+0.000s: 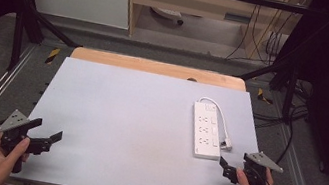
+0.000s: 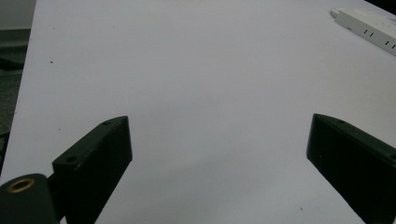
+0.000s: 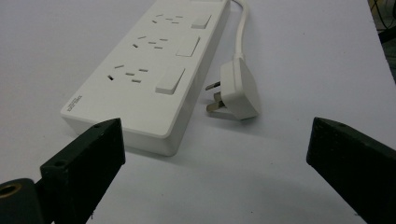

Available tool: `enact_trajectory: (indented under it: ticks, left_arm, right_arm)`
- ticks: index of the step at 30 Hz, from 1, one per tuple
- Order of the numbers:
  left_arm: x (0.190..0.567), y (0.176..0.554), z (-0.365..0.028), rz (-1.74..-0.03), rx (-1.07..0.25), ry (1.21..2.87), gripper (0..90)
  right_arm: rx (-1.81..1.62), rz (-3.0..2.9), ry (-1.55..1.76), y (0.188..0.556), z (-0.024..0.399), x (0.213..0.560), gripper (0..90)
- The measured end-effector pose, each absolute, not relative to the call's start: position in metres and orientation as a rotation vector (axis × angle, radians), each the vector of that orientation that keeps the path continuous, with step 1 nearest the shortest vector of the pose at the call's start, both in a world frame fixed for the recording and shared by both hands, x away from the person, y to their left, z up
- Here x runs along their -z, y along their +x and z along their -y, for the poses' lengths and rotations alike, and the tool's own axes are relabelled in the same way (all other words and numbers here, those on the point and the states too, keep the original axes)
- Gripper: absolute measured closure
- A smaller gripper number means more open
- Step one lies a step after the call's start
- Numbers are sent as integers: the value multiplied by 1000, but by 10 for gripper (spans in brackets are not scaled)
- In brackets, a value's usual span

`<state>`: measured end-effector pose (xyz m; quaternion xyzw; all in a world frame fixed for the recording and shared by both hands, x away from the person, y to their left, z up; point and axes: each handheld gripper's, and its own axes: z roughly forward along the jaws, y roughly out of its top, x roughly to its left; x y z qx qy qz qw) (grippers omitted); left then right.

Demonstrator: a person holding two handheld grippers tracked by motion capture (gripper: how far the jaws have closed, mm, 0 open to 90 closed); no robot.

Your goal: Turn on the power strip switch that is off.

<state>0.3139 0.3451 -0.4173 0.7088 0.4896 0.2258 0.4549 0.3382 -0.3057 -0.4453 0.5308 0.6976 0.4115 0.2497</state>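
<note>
Approaching: right gripper point(image 1: 227, 165), jaws apart and empty, near right front corner of pale grey tabletop point(image 1: 133, 117), just short of white plastic three-socket power strip point(image 1: 205, 129)
Strip: flat along right edge; white three-pin plug point(image 3: 237, 89) beside it, loose on its cord
Left gripper point(image 1: 49, 140): jaws apart, empty, at left front corner
Next: likely advancing onto plug body, jaws squared across it
</note>
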Motion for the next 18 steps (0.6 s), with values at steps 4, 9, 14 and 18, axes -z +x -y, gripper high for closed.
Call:
enact_trajectory:
  ticks: [4, 9, 14, 18]
  left_arm:
    - [417, 314, -344, -1207, -542, 1757, 68]
    - [418, 314, -343, -1200, -535, 1771, 68]
    - [418, 314, -343, -1197, -531, 1776, 67]
    - [418, 315, -343, -1199, -531, 1777, 68]
  right_arm:
    - [-1131, -1924, 1434, 339, 304, 447, 51]
    - [-1136, -1924, 1425, 340, 304, 446, 54]
    - [-1132, -1924, 1429, 340, 304, 445, 50]
    - [-1125, -1939, 1431, 340, 303, 445, 44]
